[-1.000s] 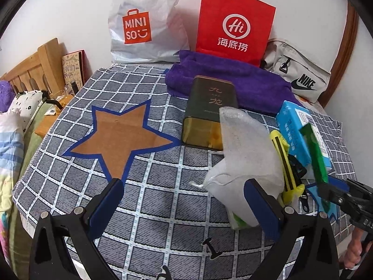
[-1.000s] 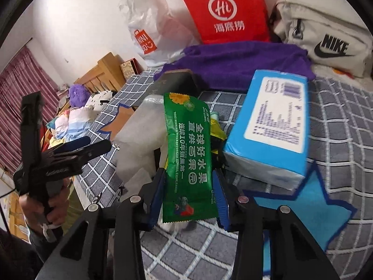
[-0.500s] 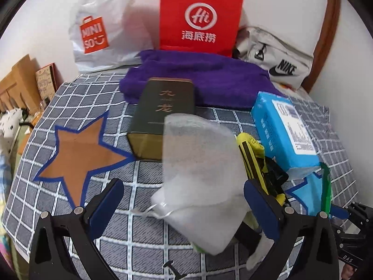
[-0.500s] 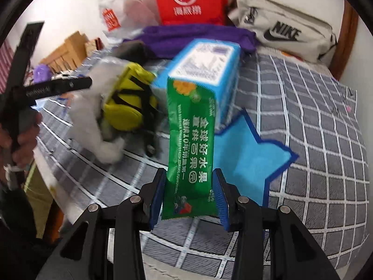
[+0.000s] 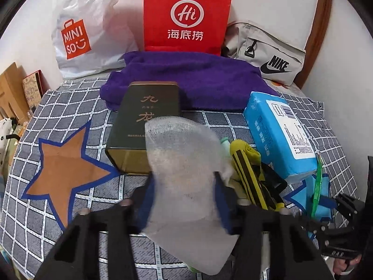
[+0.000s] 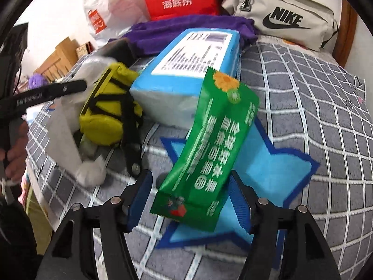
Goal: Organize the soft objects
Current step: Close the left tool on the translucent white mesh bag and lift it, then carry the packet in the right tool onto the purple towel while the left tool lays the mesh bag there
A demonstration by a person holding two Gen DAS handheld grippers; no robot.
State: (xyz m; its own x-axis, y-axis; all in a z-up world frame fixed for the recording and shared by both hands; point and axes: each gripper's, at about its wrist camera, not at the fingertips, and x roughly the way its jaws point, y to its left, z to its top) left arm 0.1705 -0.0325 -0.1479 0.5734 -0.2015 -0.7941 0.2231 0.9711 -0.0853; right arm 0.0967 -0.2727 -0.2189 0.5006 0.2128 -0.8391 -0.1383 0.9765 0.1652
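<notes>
- The left gripper (image 5: 184,198) has just been closing, and its blue pads now press on both sides of a white foam pouch (image 5: 181,163), which stands up between them.
- The pouch hides part of a dark green tin (image 5: 144,126) that lies on the checked cover (image 5: 70,107) behind it.
- Left of the tin, an orange star (image 5: 67,172) with a blue border lies flat on the cover.
- The right gripper (image 6: 190,200) has just been opening; its pads stand clear of a green snack packet (image 6: 209,147), which tilts to the right between them, blurred.
- The packet sits over a blue star (image 6: 268,170) on the cover, with its lower end near the star's middle.
- A blue tissue pack (image 6: 186,74) lies just behind the blue star, touching the packet's upper end as seen from the right wrist.
- A yellow pouch with black straps (image 6: 107,114) lies just left of the tissue pack, beside the foam pouch.
- A purple towel (image 5: 186,79) is spread at the back, with a red paper bag (image 5: 186,16), a white plastic bag (image 5: 84,28) and a grey waist bag (image 5: 268,53) against the wall.
</notes>
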